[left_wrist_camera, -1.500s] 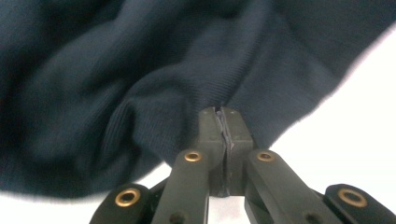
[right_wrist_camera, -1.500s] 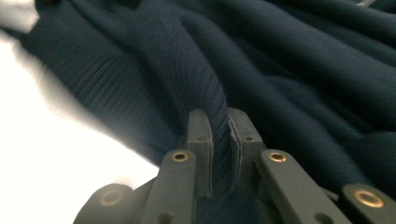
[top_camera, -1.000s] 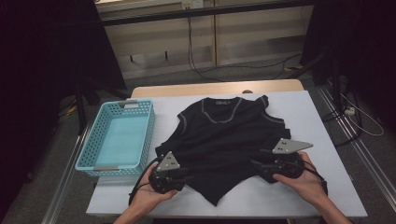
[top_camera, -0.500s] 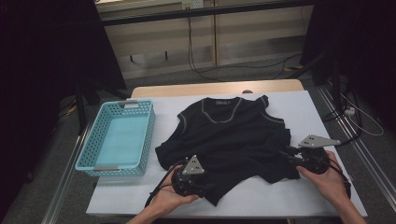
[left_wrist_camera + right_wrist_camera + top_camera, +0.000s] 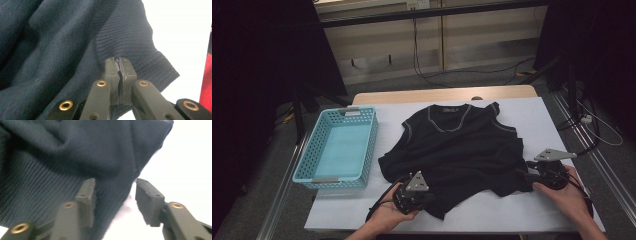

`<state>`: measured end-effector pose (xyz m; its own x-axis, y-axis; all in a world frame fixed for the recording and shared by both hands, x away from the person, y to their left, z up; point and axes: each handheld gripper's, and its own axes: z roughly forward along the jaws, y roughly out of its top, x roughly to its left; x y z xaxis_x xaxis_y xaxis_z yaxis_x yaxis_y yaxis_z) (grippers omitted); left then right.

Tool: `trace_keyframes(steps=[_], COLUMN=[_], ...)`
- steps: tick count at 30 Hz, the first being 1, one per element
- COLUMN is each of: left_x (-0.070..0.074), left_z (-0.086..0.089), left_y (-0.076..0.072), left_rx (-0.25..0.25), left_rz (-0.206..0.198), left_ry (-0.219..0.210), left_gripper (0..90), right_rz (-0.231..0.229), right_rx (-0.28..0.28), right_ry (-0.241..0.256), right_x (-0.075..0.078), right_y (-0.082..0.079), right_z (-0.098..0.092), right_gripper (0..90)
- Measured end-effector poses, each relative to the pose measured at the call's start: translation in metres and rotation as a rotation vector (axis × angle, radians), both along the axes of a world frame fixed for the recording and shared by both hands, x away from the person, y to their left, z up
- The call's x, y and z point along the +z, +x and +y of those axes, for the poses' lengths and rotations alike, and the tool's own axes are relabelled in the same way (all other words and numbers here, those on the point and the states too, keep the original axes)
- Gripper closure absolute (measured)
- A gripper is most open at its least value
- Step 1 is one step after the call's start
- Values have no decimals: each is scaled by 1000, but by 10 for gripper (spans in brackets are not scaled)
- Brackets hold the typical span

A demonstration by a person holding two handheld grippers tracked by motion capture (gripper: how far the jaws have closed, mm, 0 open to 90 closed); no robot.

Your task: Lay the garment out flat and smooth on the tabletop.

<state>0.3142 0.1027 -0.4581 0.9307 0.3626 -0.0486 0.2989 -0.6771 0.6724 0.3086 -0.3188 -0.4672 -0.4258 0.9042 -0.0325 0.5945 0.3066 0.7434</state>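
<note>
Two grips suit this soft, limp black knit sleeveless top (image 5: 462, 150): left gripper (image 5: 120, 75) jaws are clamped on its ribbed hem, while right gripper (image 5: 115, 200) jaws stand apart at the hem's corner.

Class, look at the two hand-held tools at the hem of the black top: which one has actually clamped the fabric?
The left tool: its jaws are pressed together on the ribbed hem of the black knit top. The right tool stands open, its jaws straddling the hem's edge.
</note>
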Motion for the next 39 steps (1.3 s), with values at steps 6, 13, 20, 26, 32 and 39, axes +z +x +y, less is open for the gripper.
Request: trace_keyframes(steps=[6, 13, 20, 26, 32, 39], left_x=[4, 9, 14, 9, -2, -2], left_z=[31, 65, 65, 46, 38, 42], left_y=[-4, -6, 0, -1, 3, 4], left_rx=[33, 68, 114, 90, 98, 124], left_rz=[15, 29, 21, -12, -22, -28], left_ry=[-8, -36, -76, -45, -29, -3], left_gripper=[869, 868, 651, 529, 440, 672], right_rz=[26, 34, -16, -30, 33, 51], right_rx=[13, -3, 50, 33, 47, 44], right_ry=[-5, -19, 6, -8, 44, 0], right_x=[6, 6, 8, 5, 0, 5], right_y=[-2, -9, -10, -9, -7, -15], right_z=[2, -6, 0, 3, -1, -3], right_gripper=[865, 877, 747, 506, 772, 871])
